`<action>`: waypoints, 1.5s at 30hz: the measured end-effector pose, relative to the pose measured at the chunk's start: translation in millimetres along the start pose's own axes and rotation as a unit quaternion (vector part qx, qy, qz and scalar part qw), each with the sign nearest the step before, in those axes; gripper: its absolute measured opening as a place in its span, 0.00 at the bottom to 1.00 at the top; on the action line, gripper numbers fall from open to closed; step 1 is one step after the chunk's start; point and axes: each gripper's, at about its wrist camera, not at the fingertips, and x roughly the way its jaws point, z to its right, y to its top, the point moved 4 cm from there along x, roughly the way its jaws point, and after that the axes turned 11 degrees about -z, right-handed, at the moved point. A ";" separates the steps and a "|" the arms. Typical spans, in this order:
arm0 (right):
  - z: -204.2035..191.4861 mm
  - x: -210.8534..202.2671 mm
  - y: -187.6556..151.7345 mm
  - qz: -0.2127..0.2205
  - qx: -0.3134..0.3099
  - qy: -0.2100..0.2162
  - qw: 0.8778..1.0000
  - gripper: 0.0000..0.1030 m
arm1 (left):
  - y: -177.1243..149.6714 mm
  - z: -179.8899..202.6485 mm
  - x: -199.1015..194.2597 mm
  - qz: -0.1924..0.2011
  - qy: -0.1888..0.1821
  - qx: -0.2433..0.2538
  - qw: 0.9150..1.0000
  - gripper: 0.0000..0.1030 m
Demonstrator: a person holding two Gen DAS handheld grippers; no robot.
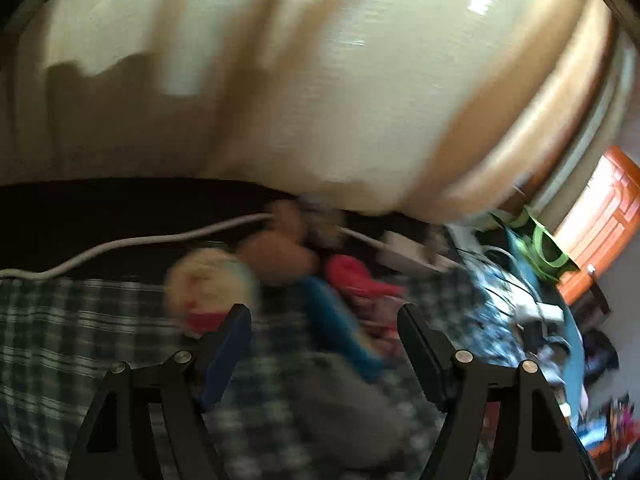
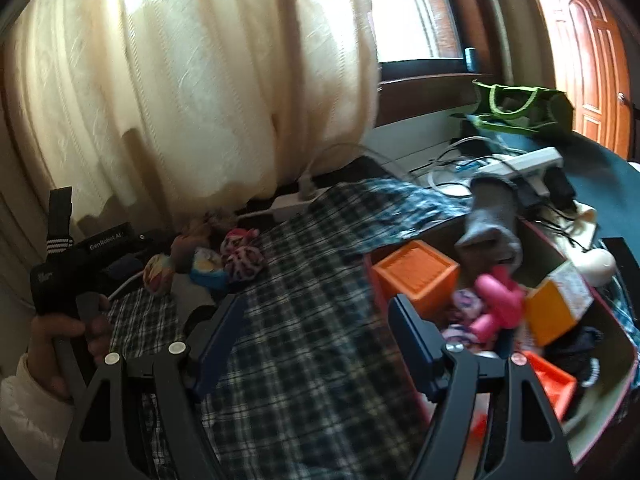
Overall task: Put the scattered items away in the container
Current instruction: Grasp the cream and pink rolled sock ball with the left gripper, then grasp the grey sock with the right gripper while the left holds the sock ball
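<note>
Here the wide, empty left claw point(image 1: 324, 316) is facing the toy pile point(image 1: 280, 264) lying just ahead; the box point(image 2: 600, 424) is sitting rightward.

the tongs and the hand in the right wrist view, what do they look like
The right tongs are black, with ribbed triangular arms, silver round pins at the joints and dark blue pads on the inner faces of the fingers. The left tongs look the same. At the left edge, a hand in a white padded sleeve grips a black handle with white lettering and a striped strap.
</note>
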 end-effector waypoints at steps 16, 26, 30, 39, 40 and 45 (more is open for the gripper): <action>-44.5 51.0 1.6 -0.049 -0.051 -0.001 0.997 0.76 | 1.8 -47.9 57.8 -0.038 0.055 0.004 0.998 0.75; -84.8 92.7 10.2 -0.094 -0.095 0.029 0.991 0.76 | 4.3 -44.0 50.3 -0.021 0.057 0.035 0.998 0.63; -107.3 111.5 11.0 -0.110 -0.121 0.044 0.986 0.76 | 9.6 -40.5 30.3 0.009 0.062 0.037 0.997 0.62; -129.5 161.5 5.1 -0.161 -0.155 0.049 0.973 0.76 | 12.8 -34.9 9.1 0.021 0.042 0.033 0.998 0.63; -129.3 166.1 3.7 -0.167 -0.154 0.055 0.972 0.76 | 12.5 -33.4 9.6 0.020 0.041 0.034 0.998 0.63; -125.8 175.3 -0.6 -0.173 -0.145 0.064 0.972 0.71 | 10.3 -26.9 11.4 0.018 0.036 0.039 0.998 0.63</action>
